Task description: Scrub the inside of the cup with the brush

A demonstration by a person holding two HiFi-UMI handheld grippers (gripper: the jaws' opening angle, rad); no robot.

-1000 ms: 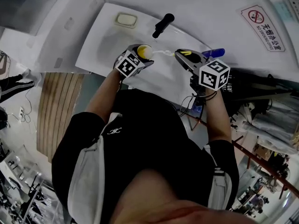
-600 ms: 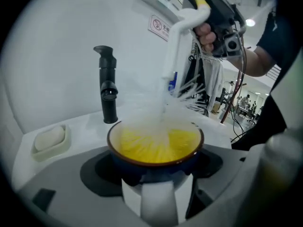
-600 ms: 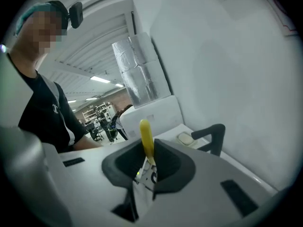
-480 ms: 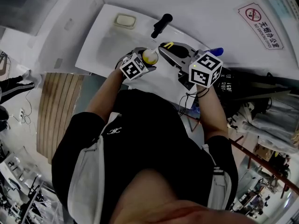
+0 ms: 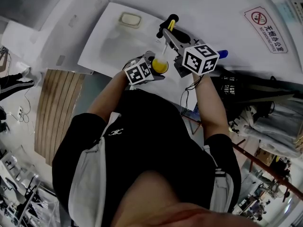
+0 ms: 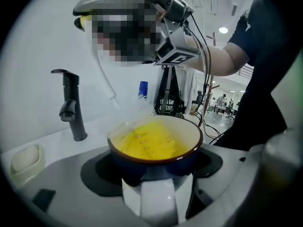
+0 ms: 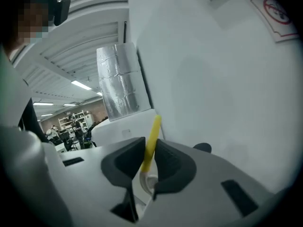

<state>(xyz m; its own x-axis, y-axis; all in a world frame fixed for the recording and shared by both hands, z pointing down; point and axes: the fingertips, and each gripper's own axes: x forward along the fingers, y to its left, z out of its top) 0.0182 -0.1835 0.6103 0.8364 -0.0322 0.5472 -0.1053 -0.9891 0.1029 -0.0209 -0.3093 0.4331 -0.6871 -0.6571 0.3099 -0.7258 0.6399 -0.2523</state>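
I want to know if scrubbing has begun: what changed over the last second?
The right tongs swung from right of the cup to above it on the faucet side. That tipped the brush from level to pointing down, with its head now in the cup. The left tongs carried the cup slightly toward the person's right. Both grips stayed shut, and the faucet and soap dish did not move.

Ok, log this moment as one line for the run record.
step: brush in cup | left gripper: shut on cup | right gripper: shut on brush handle, above cup | brush head: down inside cup, blurred
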